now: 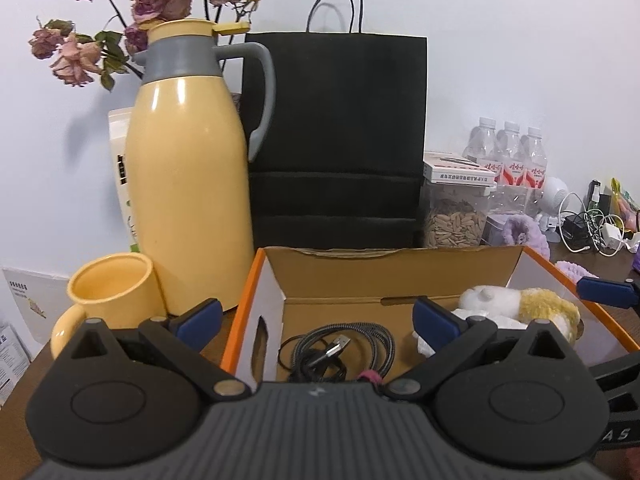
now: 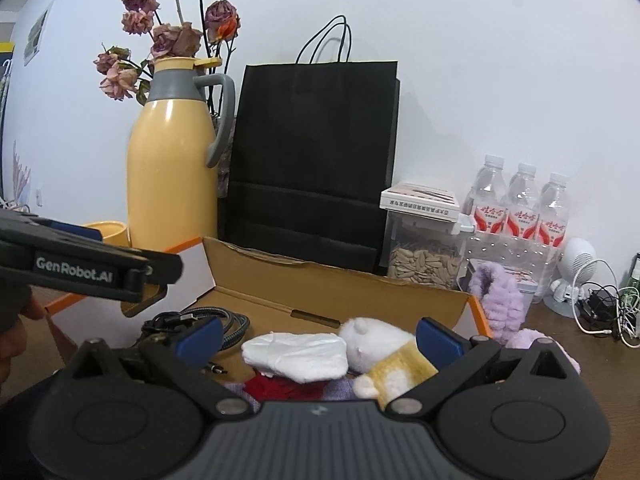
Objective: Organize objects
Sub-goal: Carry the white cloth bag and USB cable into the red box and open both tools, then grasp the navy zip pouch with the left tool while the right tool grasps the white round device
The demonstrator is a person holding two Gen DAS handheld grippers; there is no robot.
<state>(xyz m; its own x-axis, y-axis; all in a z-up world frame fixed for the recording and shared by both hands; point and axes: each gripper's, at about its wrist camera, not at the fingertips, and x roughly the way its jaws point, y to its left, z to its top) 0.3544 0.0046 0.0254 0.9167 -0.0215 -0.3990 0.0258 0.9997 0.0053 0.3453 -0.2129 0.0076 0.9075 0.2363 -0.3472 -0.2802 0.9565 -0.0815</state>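
- Left gripper [image 1: 316,316]: jaws spread wide, nothing between them; poised over the near edge of the box.
- Right gripper [image 2: 318,336]: likewise released, empty, above the box contents.
- Cardboard box [image 1: 400,276]: holds a coiled cable [image 1: 340,350], plush toy [image 2: 384,356], white cloth [image 2: 296,356] and a red item [image 2: 280,388]. Stowing looks largely done.
- Purple fluffy item [image 2: 498,300]: outside the box, just beside its right wall; probably left to sort.
- Yellow mug [image 1: 114,292], thermos [image 1: 188,160], black bag [image 1: 336,140]: standing behind, untouched.

Yellow jug [image 1: 184,168] with grey collar, black bag [image 1: 336,136], orange-edged box [image 1: 248,304], white-and-yellow plush [image 2: 384,356]
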